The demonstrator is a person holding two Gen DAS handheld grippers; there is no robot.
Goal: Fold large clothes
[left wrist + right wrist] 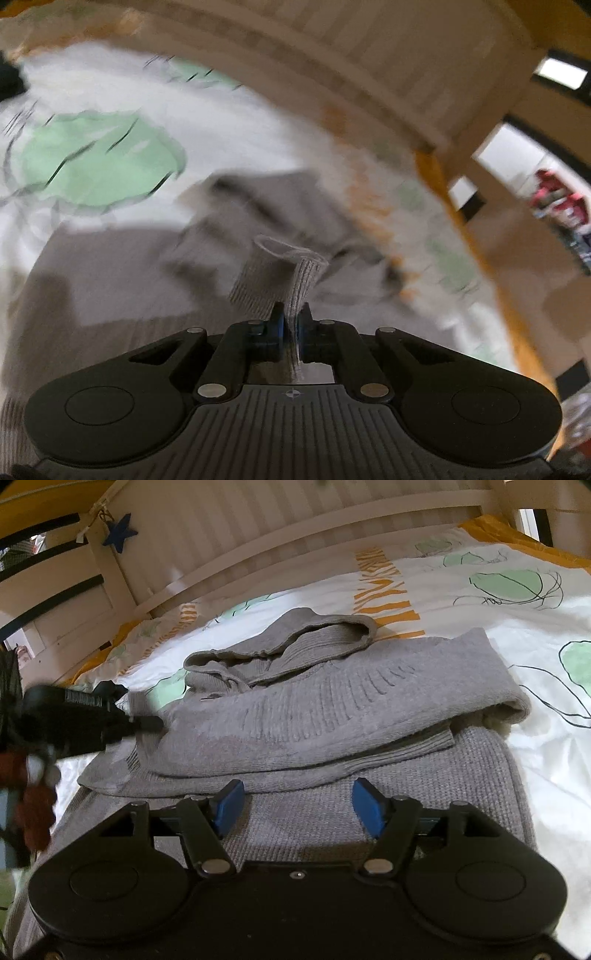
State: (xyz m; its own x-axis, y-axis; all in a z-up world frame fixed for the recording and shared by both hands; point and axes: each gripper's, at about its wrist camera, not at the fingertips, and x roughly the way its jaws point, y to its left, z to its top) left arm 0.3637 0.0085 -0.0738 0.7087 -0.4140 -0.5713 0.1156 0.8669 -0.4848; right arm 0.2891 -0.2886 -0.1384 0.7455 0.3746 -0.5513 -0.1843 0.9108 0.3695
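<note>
Grey knitted sweater (pixel 295 709) lies partly folded on the patterned bedspread (pixel 480 590). Left gripper (pixel 291 321) pinches its ribbed cuff (pixel 303 280), jaws pressed together. Right gripper (pixel 297 805) hovers over the sweater body, jaws spread, holding nothing.

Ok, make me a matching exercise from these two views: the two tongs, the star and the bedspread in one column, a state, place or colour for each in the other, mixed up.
Things:
1. left tongs
2. right tongs
3. star ornament
4. bedspread

Descriptions:
A. white with green blobs and orange stripes
B. open above the grey sweater
C. dark blue, hanging on the bed frame
D. shut on ribbed grey knit

Pairs: 1-D, 2-B, 3-C, 4-A
</note>
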